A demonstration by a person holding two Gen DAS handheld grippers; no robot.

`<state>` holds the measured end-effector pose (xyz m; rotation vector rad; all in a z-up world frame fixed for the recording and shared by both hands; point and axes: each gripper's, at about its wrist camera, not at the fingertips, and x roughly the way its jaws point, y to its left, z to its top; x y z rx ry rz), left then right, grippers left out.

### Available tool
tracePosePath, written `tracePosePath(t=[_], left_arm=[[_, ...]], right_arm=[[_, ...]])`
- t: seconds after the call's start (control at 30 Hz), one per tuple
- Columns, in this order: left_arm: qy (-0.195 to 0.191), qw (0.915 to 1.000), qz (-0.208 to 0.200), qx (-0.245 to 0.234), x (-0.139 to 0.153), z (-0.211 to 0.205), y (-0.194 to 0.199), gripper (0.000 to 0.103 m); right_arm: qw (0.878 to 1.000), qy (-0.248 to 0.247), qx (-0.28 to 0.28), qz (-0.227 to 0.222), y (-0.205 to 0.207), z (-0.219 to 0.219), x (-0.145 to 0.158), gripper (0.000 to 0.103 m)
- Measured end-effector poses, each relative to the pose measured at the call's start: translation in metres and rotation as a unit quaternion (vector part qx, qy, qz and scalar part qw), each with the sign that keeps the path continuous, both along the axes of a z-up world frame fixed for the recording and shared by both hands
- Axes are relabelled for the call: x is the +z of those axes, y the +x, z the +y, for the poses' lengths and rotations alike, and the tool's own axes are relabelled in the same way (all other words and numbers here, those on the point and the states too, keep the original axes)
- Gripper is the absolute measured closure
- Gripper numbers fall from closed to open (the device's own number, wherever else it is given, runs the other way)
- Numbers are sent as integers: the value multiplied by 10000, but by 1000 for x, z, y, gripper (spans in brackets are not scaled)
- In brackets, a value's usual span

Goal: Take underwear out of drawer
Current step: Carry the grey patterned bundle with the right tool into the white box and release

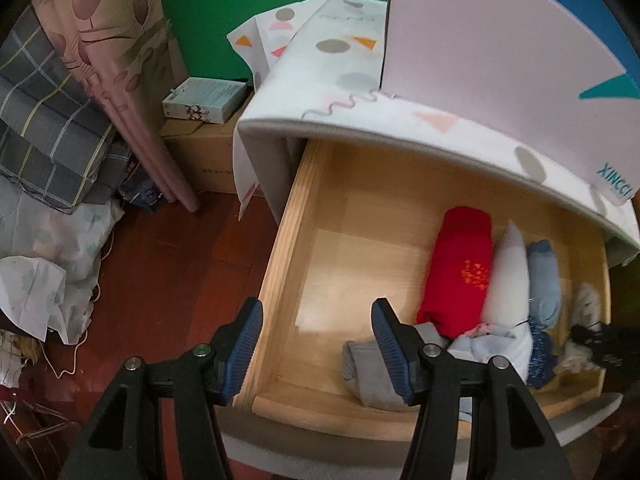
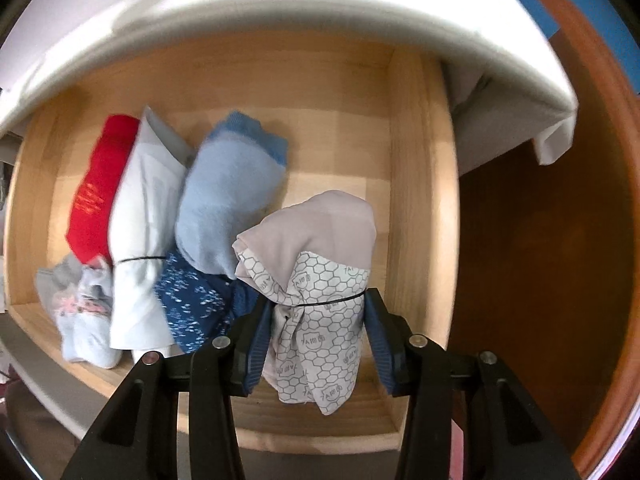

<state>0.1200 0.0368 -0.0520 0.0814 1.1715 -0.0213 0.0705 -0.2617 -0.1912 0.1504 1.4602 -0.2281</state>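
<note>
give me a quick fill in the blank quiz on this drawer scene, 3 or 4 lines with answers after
1. The right claw is shut on a rolled bundle printed with a ____ pattern.
2. The left claw holds ____ between its pads.
3. The roll with orange print in the wooden drawer is ____ in colour.
4. A thin black ____ is tied around the white roll.

Missing words: honeycomb; nothing; red; band

My left wrist view looks steeply down over the drawer [image 1: 280, 280]; right view, close, straight down; both share its rolls [image 2: 224, 200].
</note>
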Motion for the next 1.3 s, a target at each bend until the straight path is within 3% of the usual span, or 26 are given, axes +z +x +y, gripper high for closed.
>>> tracePosePath(t=[0.07,0.23,0.4,0.63,0.77,0.93,1.17,1.3], left_arm=[[24,10000,84,22,-8,2,0,45],[-332,9990,143,249,-11,15,1,45],[-307,9988,315,223,-18,12,2,45],[-372,9985,334,230,-20,14,3,45],[-392,9985,305,233,-19,13,1,45],[-426,9985,263,230,-18,13,0,45],[-562,9976,221,335,-17,20,0,45],[-641,9969,191,425,-16,23,-1,45]], right_arm=[[9999,-24,33,-99,-1,-1,12,62],[9995,36,98,-308,-6,-3,37,62],[9981,93,238,-569,-17,2,69,62],[9918,99,470,-1187,-22,9,145,62],[9857,115,541,-1593,-2,14,190,62],[9818,151,496,-1825,37,15,224,62],[9757,-3,765,-2055,75,36,250,67],[9780,-229,781,-1918,115,44,244,68]])
